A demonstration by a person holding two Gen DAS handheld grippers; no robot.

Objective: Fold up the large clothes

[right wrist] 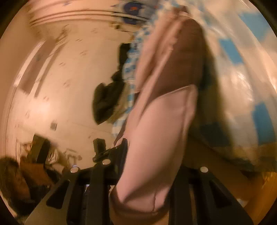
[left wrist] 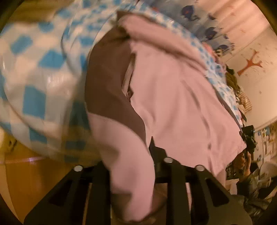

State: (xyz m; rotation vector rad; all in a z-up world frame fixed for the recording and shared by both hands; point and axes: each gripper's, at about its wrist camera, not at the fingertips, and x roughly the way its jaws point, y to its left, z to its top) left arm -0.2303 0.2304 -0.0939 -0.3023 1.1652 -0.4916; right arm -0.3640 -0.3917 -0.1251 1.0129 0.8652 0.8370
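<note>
A large pink garment with brown panels (left wrist: 173,97) lies partly on a blue-and-white checked cover (left wrist: 34,72). A fold of its pink cloth runs down between the fingers of my left gripper (left wrist: 136,181), which is shut on it. At the garment's far right corner, a hand holds a black gripper (left wrist: 249,136). In the right wrist view the same garment (right wrist: 155,124) hangs from the checked cover (right wrist: 242,77) into my right gripper (right wrist: 140,183), shut on a thick bunch of pink cloth. Both views are blurred.
Wooden floor (left wrist: 26,181) shows below the cover's edge. A blue whale-print cloth (left wrist: 199,15) lies behind the garment. A pile of dark clothes (right wrist: 107,100) sits at the cover's far side. A pale wall with an orange decal (left wrist: 251,64) stands beyond.
</note>
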